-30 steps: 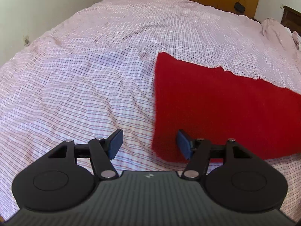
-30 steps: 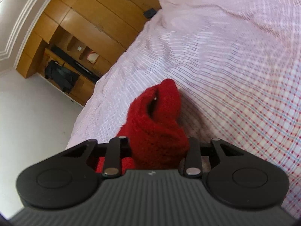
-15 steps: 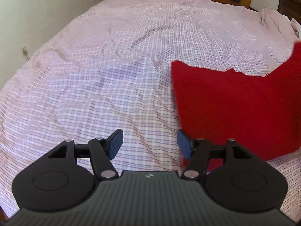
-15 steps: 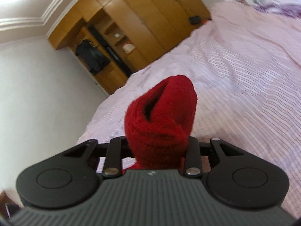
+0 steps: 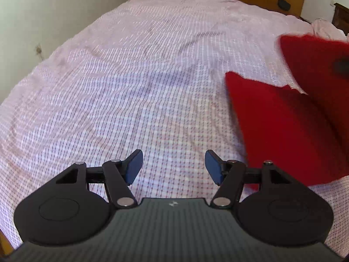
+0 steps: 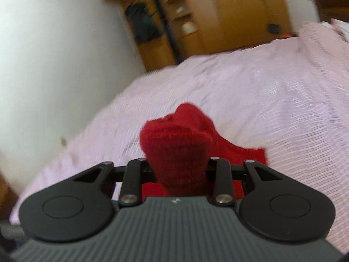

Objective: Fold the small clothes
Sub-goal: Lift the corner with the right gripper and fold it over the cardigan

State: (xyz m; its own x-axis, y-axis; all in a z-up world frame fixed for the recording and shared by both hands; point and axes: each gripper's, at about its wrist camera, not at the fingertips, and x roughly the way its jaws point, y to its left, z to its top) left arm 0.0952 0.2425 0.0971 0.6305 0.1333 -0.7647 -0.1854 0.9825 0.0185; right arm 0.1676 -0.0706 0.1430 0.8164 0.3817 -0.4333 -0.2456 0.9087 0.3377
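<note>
A red knitted cloth (image 5: pixel 283 126) lies on the pink checked bedsheet (image 5: pixel 130 87) at the right of the left wrist view, its far right part lifted and folded over in the air. My left gripper (image 5: pixel 173 166) hovers open over bare sheet just left of the cloth's near corner, nothing between its blue pads (image 5: pixel 134 166). In the right wrist view my right gripper (image 6: pixel 180 170) is shut on a bunched end of the red cloth (image 6: pixel 181 139), which bulges up between the fingers; the rest trails down to the sheet (image 6: pixel 261 109).
A white wall (image 5: pixel 54 11) runs along the bed's left side. Wooden wardrobes (image 6: pixel 218 17) stand beyond the far end of the bed, with a dark bag on a shelf. Rumpled bedding (image 5: pixel 322 28) and a dark headboard sit at the far right.
My right gripper has lifted the cloth's end and rolled, carrying it up and over. The red cloth has slid right in the left wrist view, with its right part raised off the sheet.
</note>
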